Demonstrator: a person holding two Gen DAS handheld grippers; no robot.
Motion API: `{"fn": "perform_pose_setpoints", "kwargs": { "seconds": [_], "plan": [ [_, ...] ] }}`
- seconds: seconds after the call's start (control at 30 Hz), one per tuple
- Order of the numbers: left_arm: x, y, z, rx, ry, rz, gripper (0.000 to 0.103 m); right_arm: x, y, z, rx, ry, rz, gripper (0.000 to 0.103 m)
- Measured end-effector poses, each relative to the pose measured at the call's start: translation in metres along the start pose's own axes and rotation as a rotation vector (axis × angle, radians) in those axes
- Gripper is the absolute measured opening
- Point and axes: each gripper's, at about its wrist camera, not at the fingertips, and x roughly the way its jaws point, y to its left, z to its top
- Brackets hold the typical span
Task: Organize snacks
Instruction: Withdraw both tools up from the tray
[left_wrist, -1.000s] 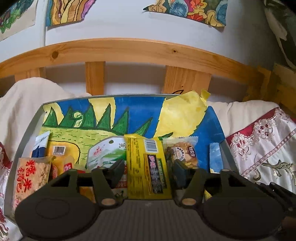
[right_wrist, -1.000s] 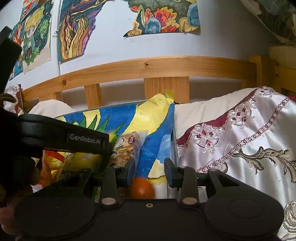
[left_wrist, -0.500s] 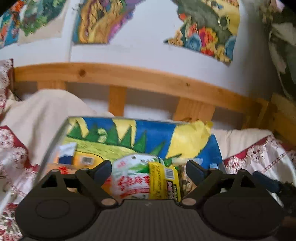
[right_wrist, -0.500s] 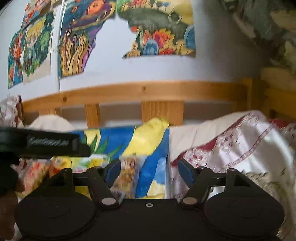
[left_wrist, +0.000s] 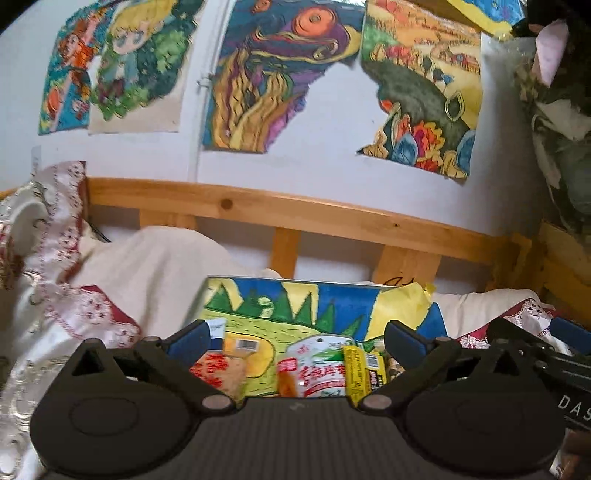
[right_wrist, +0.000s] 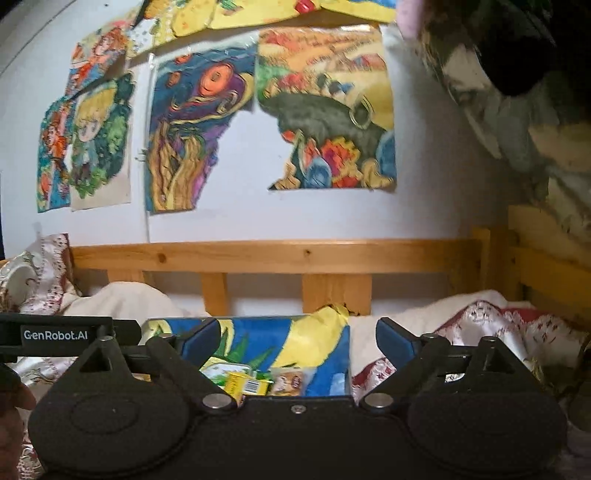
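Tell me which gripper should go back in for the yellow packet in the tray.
Probably the left gripper: open, with the yellow packet inside its gap, nearer the right finger. The right gripper is open too, but sees the packet lower and nearer its left finger.

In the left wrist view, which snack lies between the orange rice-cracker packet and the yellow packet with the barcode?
The left wrist view shows a white and green pouch between the orange packet and the yellow packet.

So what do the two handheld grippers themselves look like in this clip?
Both match. The left gripper and right gripper each have a matte black body with two round discs, triangular cut-outs, silver pivot pins and blue-padded fingers. In the right wrist view, a black bar carries white "GenRobot.AI" lettering. No cables or sleeves are visible.
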Motion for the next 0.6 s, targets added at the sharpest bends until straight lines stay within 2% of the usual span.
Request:
{"fn": "perform_pose_setpoints", "kwargs": {
  "seconds": [0.37, 0.6],
  "plan": [
    [-0.035, 0.021, 0.001, -0.011, -0.024, 0.050, 0.102, -0.025, 0.015, 0.005, 0.004, -0.017, 0.023, 0.097],
    [-0.058, 0.032, -0.021, 0.010, -0.023, 0.083, 0.102, -0.045, 0.014, -0.005, 0.045, -0.004, 0.017, 0.102]
  ]
}}
